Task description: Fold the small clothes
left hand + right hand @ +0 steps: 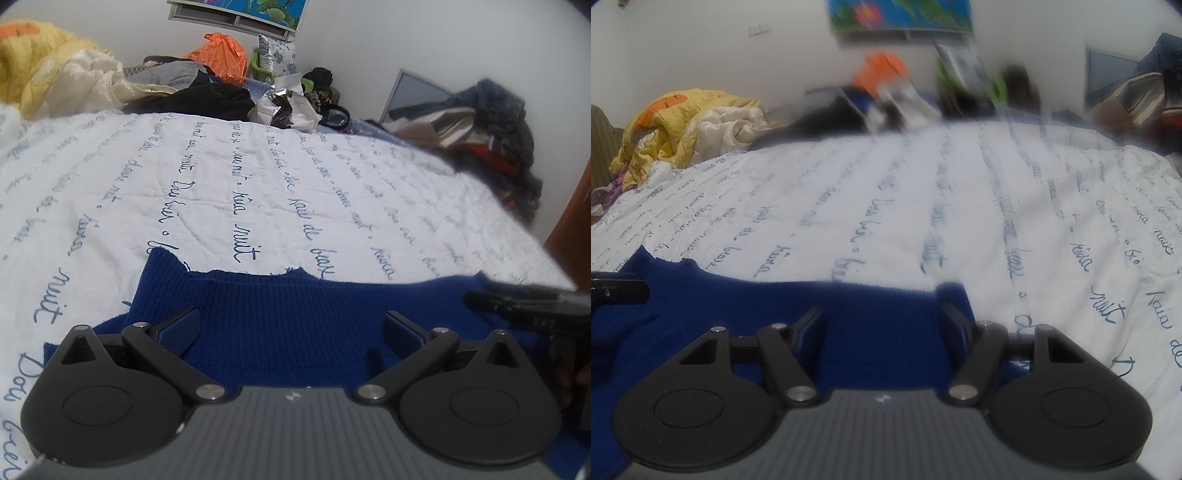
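Dark blue ribbed knit garment [280, 317] lies spread flat on the white quilted bedspread with blue script [221, 177], at its near edge; we judge it soft, light, limp and stretchy, unlikely to slip between ridged pads; best taken at the ribbed far hem or a corner. Our left gripper [291, 328] is low over the knit, fingers wide apart, holding nothing; our right gripper [882, 325] likewise spread over the garment's right end, though blur there leaves contact uncertain.
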{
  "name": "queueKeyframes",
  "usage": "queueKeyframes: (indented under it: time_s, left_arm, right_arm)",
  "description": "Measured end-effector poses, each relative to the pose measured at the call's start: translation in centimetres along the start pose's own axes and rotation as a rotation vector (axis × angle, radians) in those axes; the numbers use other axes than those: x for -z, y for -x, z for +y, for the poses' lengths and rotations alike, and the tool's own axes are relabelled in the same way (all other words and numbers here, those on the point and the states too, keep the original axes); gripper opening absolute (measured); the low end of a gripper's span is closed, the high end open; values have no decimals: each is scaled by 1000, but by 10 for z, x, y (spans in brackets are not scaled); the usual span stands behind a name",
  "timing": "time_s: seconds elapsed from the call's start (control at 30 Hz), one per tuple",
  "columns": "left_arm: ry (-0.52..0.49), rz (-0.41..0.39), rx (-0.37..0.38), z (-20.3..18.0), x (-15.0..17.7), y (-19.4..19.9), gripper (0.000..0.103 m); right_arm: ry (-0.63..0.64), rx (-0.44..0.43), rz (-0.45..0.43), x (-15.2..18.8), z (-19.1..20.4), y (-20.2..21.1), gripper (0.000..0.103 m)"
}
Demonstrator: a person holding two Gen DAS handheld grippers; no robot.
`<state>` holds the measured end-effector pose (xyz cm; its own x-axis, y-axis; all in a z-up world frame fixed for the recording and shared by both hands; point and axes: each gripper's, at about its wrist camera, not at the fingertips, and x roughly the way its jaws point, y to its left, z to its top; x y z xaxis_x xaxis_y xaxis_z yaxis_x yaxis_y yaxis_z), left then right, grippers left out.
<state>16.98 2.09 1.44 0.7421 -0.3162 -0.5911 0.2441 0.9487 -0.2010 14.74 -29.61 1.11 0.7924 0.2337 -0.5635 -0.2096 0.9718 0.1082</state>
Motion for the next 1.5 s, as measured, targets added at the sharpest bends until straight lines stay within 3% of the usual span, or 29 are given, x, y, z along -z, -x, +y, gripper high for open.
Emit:
queueKeyframes:
  time_s: [0.23, 1.5]
  left_arm:
    - [-154, 48, -152, -30, 3, -14, 103]
    - [-150, 48, -163, -27, 3, -13, 103]
  right_arm:
    - [9, 16, 1, 0, 4, -2, 67]
    - [16, 49, -1, 4, 7, -7, 67]
